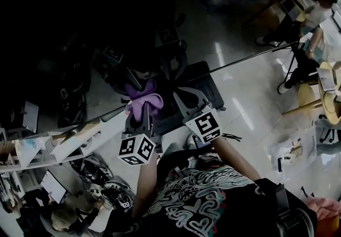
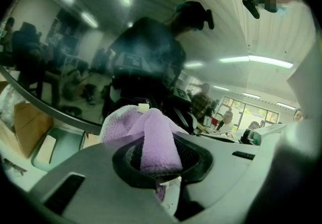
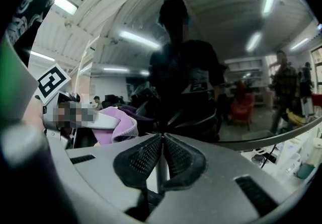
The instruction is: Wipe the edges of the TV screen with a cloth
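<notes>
Head view: a glossy pale tiled floor (image 1: 240, 87) fills the right half of the frame. In the upper right corner a person in a white top (image 1: 315, 15) sits at a desk. Below, along the right edge, stand 2 round yellow stools (image 1: 307, 96). White shelves (image 1: 64, 144) cross the lower left. Left gripper view: a brown cardboard box (image 2: 27, 122) sits at the left edge, and bright windows (image 2: 254, 109) show at lower right with several people (image 2: 227, 120) in front of them. Right gripper view: long ceiling lights (image 3: 138, 40) run across the upper half.

TV screen (image 1: 80, 23) partly beyond frame
</notes>
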The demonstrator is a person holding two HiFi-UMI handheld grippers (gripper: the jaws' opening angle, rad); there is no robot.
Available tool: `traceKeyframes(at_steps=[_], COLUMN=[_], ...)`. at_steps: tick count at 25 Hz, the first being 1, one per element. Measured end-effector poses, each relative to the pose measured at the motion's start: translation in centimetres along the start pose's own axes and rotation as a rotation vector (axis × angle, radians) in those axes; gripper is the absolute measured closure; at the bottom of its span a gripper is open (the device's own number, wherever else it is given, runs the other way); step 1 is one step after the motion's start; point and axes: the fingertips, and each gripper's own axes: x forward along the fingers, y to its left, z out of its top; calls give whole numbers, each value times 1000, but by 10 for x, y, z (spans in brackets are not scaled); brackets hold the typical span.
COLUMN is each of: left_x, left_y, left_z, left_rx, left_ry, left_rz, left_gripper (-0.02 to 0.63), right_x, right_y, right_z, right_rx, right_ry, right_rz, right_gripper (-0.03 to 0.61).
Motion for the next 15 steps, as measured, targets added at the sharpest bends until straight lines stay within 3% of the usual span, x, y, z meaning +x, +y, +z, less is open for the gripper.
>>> traceKeyframes(at_steps=[7, 15], left_x=[2, 6], left_y=[-1, -4], left_z=[-2, -4], left_rx=[-9, 27], left_ry=[8, 36], left_rz=[-58, -102], left_gripper=[547, 547], right_x=[3, -2], right_y=[9, -1], right_z=[2, -4], right_rx=[-39, 0], right_ry=[25, 73], right_rz=[-47, -179], right_gripper=[543, 543])
